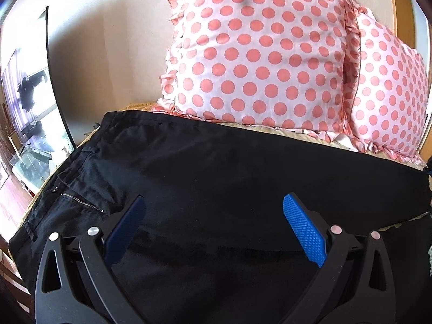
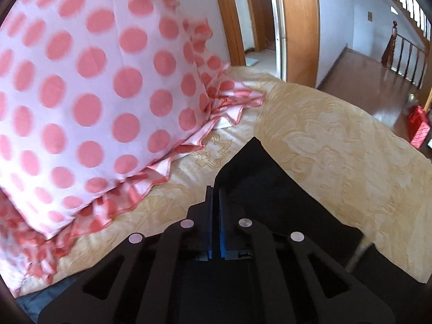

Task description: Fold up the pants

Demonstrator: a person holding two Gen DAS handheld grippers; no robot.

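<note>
The black pants point(image 1: 216, 167) lay spread across the bed, filling the lower half of the left wrist view, with the waistband at the left of the frame, where a button and a short zipper point(image 1: 81, 202) showed. Their near part was hidden under the left tool point(image 1: 214, 216), and their right end ran out of the frame at the right edge. The left tool hung over the cloth with its blue pads point(image 1: 303, 229) spread wide and nothing between them; whether they touched the fabric could not be told.

In the right wrist view the right tool point(image 2: 215, 197) was pressed together on a fold of the pants point(image 2: 270, 189), whose pointed corner stood up at the frame's centre. The fabric under the tool's black frame was dark and hard to separate from it.

The polka-dot pillows point(image 1: 256, 51) stood just behind the pants' far edge in the upper part of the left view, and one pillow point(image 2: 81, 86), blurred, crowded the left of the right view. The yellow patterned bedspread point(image 2: 324, 140) lay bare toward the right of that frame, up to the bed's edge, with a wooden floor point(image 2: 364, 81) and a door frame point(image 2: 299, 27) beyond.
</note>
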